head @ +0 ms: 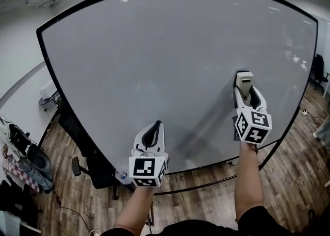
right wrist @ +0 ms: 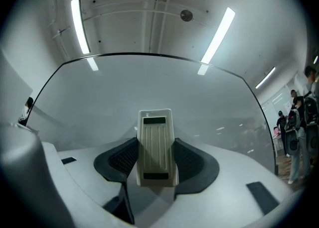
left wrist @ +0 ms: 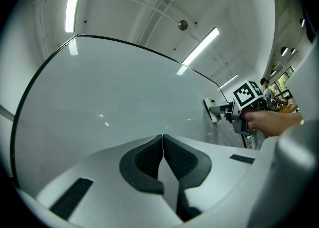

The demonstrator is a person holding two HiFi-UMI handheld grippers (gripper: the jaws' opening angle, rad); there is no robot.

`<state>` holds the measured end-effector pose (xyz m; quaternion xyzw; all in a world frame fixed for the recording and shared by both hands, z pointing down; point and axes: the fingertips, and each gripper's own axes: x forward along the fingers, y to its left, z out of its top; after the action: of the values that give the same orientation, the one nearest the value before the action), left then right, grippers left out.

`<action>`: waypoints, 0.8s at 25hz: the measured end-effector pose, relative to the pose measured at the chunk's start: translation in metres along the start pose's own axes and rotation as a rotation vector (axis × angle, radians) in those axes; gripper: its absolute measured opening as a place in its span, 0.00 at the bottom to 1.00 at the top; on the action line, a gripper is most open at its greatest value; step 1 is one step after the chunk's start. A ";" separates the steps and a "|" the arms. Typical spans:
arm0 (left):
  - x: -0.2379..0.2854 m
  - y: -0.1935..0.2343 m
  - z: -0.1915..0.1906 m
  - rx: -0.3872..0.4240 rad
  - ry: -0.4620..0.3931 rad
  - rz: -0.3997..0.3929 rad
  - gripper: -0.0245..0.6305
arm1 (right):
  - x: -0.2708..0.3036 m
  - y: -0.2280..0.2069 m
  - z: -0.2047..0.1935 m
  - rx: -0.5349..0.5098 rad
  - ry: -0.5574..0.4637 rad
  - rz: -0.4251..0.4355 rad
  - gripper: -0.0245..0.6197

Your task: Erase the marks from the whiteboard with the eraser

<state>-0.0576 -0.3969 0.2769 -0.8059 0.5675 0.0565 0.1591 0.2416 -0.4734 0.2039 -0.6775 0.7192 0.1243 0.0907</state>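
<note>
Apparently wiping is nearly done: the right gripper [head: 246, 101] clamps the cream ribbed plastic eraser [head: 244, 80] against the big black-framed whiteboard [head: 154, 65], lower right; no marks show. Meanwhile the left gripper [head: 153, 136] is closed, empty. Next: sweep any faint residue.
</note>
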 end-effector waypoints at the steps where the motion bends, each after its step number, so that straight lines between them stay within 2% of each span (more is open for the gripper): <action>1: 0.001 -0.001 0.000 0.001 0.000 -0.002 0.07 | -0.001 0.001 0.000 0.001 0.003 0.004 0.43; 5: 0.004 -0.007 0.000 -0.007 -0.004 -0.010 0.07 | -0.023 0.032 0.025 -0.126 -0.062 0.048 0.42; 10: 0.002 -0.006 0.004 0.014 -0.019 0.007 0.07 | -0.040 0.119 0.052 -0.280 -0.117 0.219 0.42; 13: -0.003 -0.003 0.005 0.046 -0.028 0.034 0.07 | -0.047 0.166 0.039 -0.393 -0.100 0.305 0.42; 15: -0.007 0.003 0.007 0.042 -0.031 0.046 0.07 | -0.049 0.194 0.027 -0.477 -0.074 0.360 0.42; 17: -0.011 0.010 0.006 0.038 -0.030 0.062 0.07 | -0.051 0.216 0.008 -0.519 -0.030 0.418 0.42; 20: -0.017 0.017 0.001 0.036 -0.030 0.078 0.07 | -0.052 0.239 -0.022 -0.604 0.002 0.454 0.42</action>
<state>-0.0795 -0.3866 0.2777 -0.7792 0.5970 0.0646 0.1796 0.0079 -0.4181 0.2543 -0.4972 0.7822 0.3468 -0.1437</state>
